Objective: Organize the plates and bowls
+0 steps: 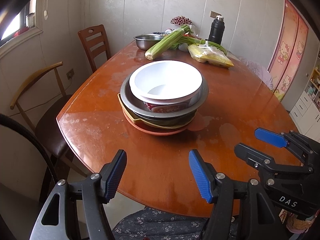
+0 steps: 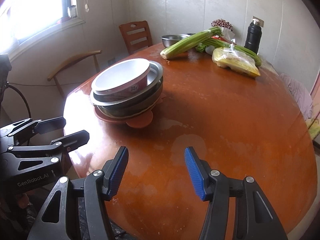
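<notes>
Dishes are all sitting in one stack (image 1: 163, 100) straight ahead of my left hand-held gripper (image 1: 158, 177), out past its fingertips with a stretch of bare worktop (image 1: 160, 170) in between. From top to bottom I make out a white paper bowl (image 1: 166, 80) with a red printed side, nested in a steel bowl (image 1: 128, 98), then something dark, a yellowish dish (image 1: 128, 115) and an orange plate (image 1: 158, 133) at the very bottom with a little tab sticking out toward my right side. My left hand-held gripper is about half open and has nothing in it, pads clear of everything. Same deal with my right hand-held gripper (image 2: 156, 173): roughly half open, empty, hovering over bare wood, with the stack ahead of it and off to its left. In that view the paper bowl looks tilted, leaning rather than sitting flat in the steel one. Honestly can't tell if I'm at the start or the end here, since everything's piled up already and I'm holding nothing. My guess is it's a between-steps moment, either about to take the pile apart or just checking it. If I go in next, I'd reach the left one forward and take the paper bowl by its rim, since it's the top piece and the loosest. That rim is thin and flimsy, so a gentle pinch, and lift straight up so the steel bowl underneath doesn't slide on the stack. The celery (image 1: 168, 40), bagged corn (image 1: 212, 57) and spare steel bowl (image 1: 147, 41) way out beyond the stack aren't in my way.
</notes>
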`<act>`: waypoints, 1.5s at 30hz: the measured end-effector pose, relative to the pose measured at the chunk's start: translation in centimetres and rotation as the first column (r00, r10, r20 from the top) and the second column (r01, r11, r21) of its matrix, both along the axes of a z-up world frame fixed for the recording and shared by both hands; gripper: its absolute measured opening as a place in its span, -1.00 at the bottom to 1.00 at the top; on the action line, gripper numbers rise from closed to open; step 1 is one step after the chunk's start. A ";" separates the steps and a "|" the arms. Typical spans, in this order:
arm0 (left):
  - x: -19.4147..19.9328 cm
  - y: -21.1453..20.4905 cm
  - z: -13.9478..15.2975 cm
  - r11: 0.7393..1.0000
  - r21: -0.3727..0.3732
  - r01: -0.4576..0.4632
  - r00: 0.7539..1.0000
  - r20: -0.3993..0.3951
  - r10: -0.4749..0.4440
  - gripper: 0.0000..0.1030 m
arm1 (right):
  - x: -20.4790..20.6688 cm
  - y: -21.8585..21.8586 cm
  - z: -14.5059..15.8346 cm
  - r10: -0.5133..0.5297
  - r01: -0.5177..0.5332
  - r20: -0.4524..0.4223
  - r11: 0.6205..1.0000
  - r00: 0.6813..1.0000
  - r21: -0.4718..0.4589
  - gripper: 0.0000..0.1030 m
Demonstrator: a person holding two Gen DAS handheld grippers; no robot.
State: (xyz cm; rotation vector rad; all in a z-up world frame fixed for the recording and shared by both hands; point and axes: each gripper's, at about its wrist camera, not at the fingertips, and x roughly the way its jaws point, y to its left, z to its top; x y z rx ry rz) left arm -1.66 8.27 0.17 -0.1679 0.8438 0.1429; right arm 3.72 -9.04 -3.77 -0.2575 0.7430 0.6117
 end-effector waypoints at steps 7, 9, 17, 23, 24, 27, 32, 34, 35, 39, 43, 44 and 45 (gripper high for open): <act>0.1 -0.1 -0.2 1.000 -0.003 0.004 1.000 0.000 -0.004 0.25 | -0.1 -0.1 -0.1 -0.004 0.004 0.003 1.000 1.000 0.001 0.17; 0.1 -0.2 -0.2 1.000 -0.001 0.008 1.000 -0.002 -0.008 0.25 | -0.2 -0.1 -0.2 -0.003 0.003 0.002 1.000 1.000 0.000 0.17; 0.0 0.0 -0.1 1.000 -0.006 0.007 1.000 -0.006 -0.007 0.25 | -0.4 -0.1 -0.1 -0.007 0.007 0.005 1.000 1.000 0.006 0.17; 0.1 -0.3 -0.1 1.000 -0.001 0.015 1.000 -0.008 -0.015 0.26 | -0.4 -0.3 -0.1 -0.010 0.010 0.003 1.000 1.000 0.008 0.17; 0.1 -0.2 -0.1 1.000 -0.001 0.013 1.000 -0.009 -0.013 0.26 | -0.3 -0.3 -0.1 -0.012 0.012 0.000 1.000 1.000 0.010 0.17; 0.1 -0.2 -0.1 1.000 -0.001 0.012 1.000 -0.009 -0.012 0.26 | -0.2 -0.4 0.0 -0.019 0.019 0.001 1.000 1.000 0.008 0.17; 0.2 -0.1 -0.1 1.000 -0.006 0.013 1.000 -0.004 -0.013 0.26 | -0.1 -0.6 -0.1 -0.028 0.028 0.006 1.000 1.000 0.008 0.17; 0.2 0.0 -0.2 1.000 -0.006 0.014 1.000 -0.007 -0.014 0.26 | 0.0 -0.6 -0.1 -0.032 0.032 0.005 0.999 0.999 0.005 0.17; 0.2 0.0 -0.2 1.000 -0.008 0.013 1.000 -0.007 -0.013 0.26 | 0.0 -0.6 -0.2 -0.033 0.033 0.003 0.999 0.999 0.005 0.17; 0.2 0.3 -0.3 1.000 -0.009 0.012 1.000 -0.007 -0.012 0.26 | 0.0 -0.2 -0.2 -0.025 0.025 0.000 1.000 1.000 0.000 0.17; 0.3 0.4 -0.4 1.000 -0.011 0.009 1.000 -0.008 -0.009 0.26 | -0.1 -0.1 -0.3 -0.026 0.026 0.002 1.000 1.000 -0.005 0.17; 0.3 0.4 -0.4 1.000 -0.010 0.009 1.000 -0.008 -0.009 0.26 | -0.1 0.0 -0.3 -0.026 0.026 0.002 1.000 1.000 -0.007 0.17; 0.3 0.5 -0.4 1.000 -0.009 0.007 1.000 -0.008 -0.007 0.26 | -0.1 0.0 -0.3 -0.026 0.026 0.004 1.000 1.000 -0.008 0.17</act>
